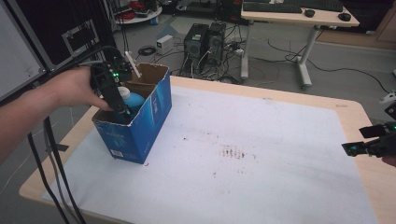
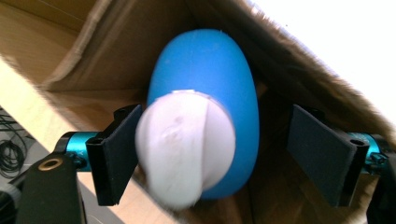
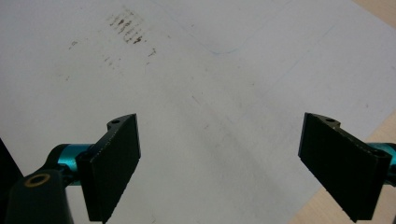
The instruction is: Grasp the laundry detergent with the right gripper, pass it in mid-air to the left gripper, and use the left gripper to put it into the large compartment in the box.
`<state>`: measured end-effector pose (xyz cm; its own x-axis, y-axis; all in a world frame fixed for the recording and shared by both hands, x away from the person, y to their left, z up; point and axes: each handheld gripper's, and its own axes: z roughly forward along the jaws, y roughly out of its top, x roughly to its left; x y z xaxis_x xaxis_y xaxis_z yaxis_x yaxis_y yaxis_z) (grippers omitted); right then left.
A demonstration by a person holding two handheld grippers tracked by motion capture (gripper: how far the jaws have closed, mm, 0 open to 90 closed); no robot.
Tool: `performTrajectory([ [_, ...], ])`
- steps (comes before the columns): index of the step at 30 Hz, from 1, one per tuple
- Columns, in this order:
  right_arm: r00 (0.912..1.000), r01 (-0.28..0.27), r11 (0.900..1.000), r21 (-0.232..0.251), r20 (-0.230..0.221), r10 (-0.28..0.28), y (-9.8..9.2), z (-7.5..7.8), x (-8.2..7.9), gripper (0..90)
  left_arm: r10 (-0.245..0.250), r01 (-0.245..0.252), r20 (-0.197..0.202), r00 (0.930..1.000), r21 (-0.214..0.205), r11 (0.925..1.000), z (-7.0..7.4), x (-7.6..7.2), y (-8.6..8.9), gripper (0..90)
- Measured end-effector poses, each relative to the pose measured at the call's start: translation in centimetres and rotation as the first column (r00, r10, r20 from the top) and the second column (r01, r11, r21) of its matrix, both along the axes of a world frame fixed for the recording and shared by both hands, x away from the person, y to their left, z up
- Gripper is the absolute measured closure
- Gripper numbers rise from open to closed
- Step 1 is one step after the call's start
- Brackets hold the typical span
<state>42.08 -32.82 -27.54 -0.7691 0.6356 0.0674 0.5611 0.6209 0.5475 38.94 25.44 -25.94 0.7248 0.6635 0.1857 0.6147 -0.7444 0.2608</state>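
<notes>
Pale wood edges the table (image 1: 355, 112), whose top lies under a stained white sheet (image 1: 261, 154) running from centre to the 5 o'clock corner in the high view. At 9 o'clock on that sheet stands an open blue cardboard box (image 1: 140, 126), flaps up, seemingly serving as the container for the job in hand. Inside it rests a blue bottle (image 2: 212, 84) with a white cap (image 2: 187, 144), cap toward the opening, apparently just set down there. The person's left hand (image 1: 70, 88) reaches in from 9 o'clock and tips the left gripper (image 1: 122, 108) down into the box. In the left gripper view its jaws stand wide either side of the cap; the one at 9 o'clock is at or just beside the cap, the one at 3 o'clock well apart, so the bottle appears released, not gripped. The right gripper (image 1: 362, 147) waits at 3 o'clock over the table's edge, likely kept out of the way. Its jaws are spread wide over bare sheet, holding nothing.
</notes>
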Motion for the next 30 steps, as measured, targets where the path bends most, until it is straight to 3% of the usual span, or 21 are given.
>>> performTrajectory([
  [7,1.0,0.0,1.0,-0.002,0.002,0.0,0.2,0.2,-0.3,12.4,-0.038,0.038,0.042,0.9984,-0.007,0.9993,3.2,-0.1,-1.3,20.2],
  [12,0.9998,-0.013,0.9999,-0.008,0.014,0.013,0.6,0.4,-0.8,12.4,-0.101,0.102,0.067,0.9926,-0.016,0.9946,4.7,0.0,-3.8,20.2],
  [19,0.9996,-0.007,0.9999,-0.011,0.027,0.008,0.9,0.7,-1.6,12.4,-0.209,0.211,0.062,0.9759,-0.016,0.9774,4.5,0.3,-8.5,20.2],
  [26,0.9995,-0.001,1.0,-0.007,0.032,0.001,1.0,0.7,-2.1,12.4,-0.263,0.266,0.062,0.9629,-0.046,0.963,3.4,0.5,-12.2,20.2],
  [30,0.9991,-0.008,0.9999,-0.008,0.041,0.009,1.2,0.8,-2.4,12.4,-0.299,0.302,0.063,0.9521,-0.045,0.9522,2.8,0.3,-14.2,20.2],
])
